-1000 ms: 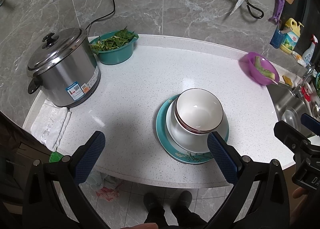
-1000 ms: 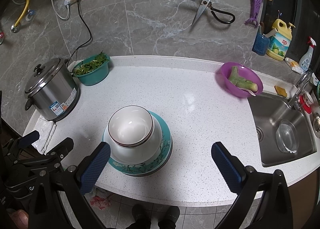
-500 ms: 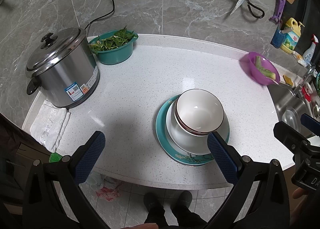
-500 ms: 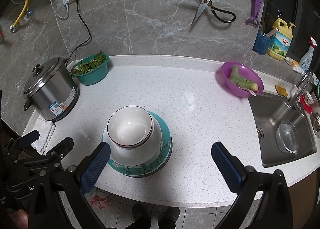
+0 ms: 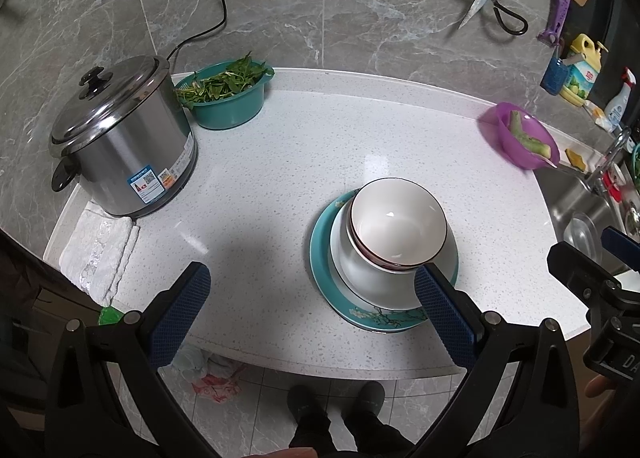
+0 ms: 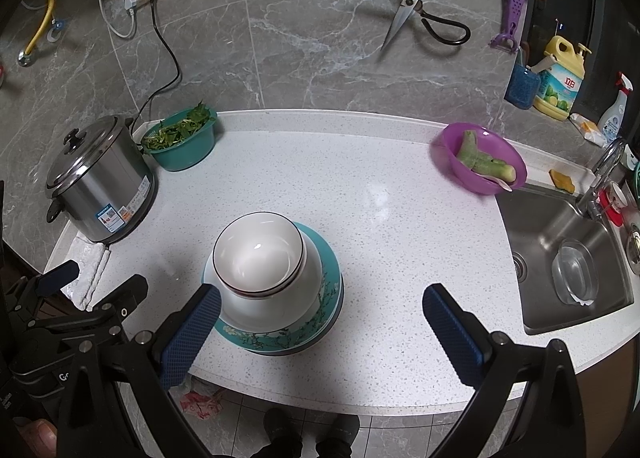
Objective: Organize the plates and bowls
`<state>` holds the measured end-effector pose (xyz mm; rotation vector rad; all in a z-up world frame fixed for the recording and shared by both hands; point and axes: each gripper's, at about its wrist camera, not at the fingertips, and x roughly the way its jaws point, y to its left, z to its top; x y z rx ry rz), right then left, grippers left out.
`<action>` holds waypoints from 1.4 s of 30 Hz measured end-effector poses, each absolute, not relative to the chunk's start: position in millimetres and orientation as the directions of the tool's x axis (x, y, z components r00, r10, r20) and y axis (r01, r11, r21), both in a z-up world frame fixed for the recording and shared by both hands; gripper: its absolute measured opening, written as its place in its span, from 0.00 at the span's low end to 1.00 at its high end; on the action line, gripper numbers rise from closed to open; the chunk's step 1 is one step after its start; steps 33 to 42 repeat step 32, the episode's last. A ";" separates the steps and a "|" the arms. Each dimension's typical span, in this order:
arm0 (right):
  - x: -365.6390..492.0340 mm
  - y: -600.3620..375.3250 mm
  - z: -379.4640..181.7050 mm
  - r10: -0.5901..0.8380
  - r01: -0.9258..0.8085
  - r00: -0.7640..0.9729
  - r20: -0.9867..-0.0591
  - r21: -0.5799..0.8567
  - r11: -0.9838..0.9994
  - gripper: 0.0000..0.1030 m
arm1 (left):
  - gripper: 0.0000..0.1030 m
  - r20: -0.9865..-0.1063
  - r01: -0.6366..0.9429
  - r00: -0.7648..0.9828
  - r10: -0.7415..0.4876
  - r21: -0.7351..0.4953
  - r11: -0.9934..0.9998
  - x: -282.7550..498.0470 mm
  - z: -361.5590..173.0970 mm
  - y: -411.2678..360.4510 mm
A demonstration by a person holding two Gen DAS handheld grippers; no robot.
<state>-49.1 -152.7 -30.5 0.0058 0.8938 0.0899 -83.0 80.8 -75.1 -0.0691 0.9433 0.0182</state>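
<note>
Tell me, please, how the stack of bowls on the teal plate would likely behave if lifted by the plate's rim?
The top bowl sits tilted in the larger white bowl, so it may well shift or slide. All look glazed and glossy, so probably slippery, rigid and breakable. Stacked on the teal plate, it is likely top-heavy.

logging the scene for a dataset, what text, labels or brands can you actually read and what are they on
"DA": white letters on the right gripper's black body, cut off at the frame edge.
"G": white letter on the left gripper's black body, the rest hidden.
Rice cooker stickers: print and QR code too small to read.
Yellow detergent bottle label: red logo, blurred.
</note>
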 end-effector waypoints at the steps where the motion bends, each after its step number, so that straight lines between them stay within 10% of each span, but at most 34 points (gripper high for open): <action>1: -49.1 -152.8 -30.3 0.080 -0.076 0.623 -0.778 0.042 0.996 1.00 | 1.00 -0.809 -0.046 0.587 -0.014 -0.051 0.998 -82.5 -75.3 80.9; 42: -48.1 -156.6 -33.7 0.085 -0.074 0.615 -0.784 0.050 0.996 1.00 | 1.00 -0.806 -0.060 0.593 0.002 -0.041 0.997 -79.6 -74.5 83.5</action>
